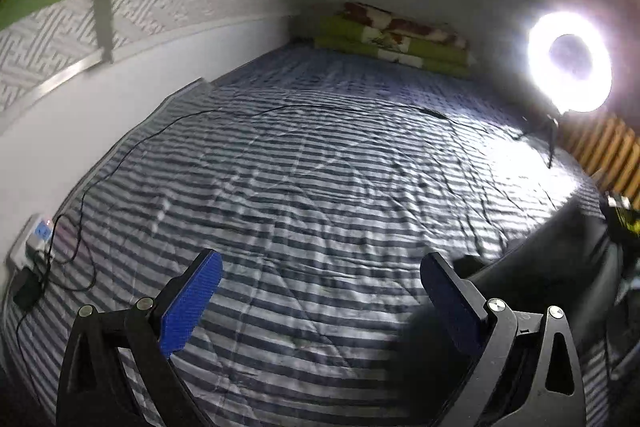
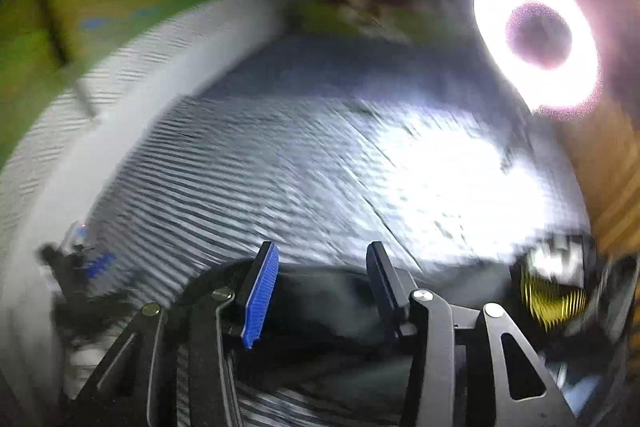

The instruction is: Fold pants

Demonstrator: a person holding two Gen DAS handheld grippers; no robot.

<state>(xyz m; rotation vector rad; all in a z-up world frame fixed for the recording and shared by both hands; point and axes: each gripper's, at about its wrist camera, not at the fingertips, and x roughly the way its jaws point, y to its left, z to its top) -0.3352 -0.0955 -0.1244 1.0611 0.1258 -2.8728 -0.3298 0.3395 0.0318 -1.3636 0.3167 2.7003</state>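
Note:
The dark pants (image 1: pixel 536 267) lie on the striped bedspread (image 1: pixel 300 187) at the lower right of the left wrist view. My left gripper (image 1: pixel 322 267) stands wide open over bare bedspread, just left of the pants, with nothing between its blue pads (image 1: pixel 192 303). In the blurred right wrist view my right gripper (image 2: pixel 322 255) is open. The pants (image 2: pixel 328 311) spread dark beneath it and show in the gap between its fingers. The pads do not press on the cloth.
A bright ring light (image 1: pixel 570 61) stands at the bed's right side. Folded green blankets (image 1: pixel 396 41) sit at the far end. A thin black cable (image 1: pixel 168 125) runs across the bedspread to a power strip (image 1: pixel 36 239) by the left wall. A yellow-and-black object (image 2: pixel 552 295) sits at the right edge.

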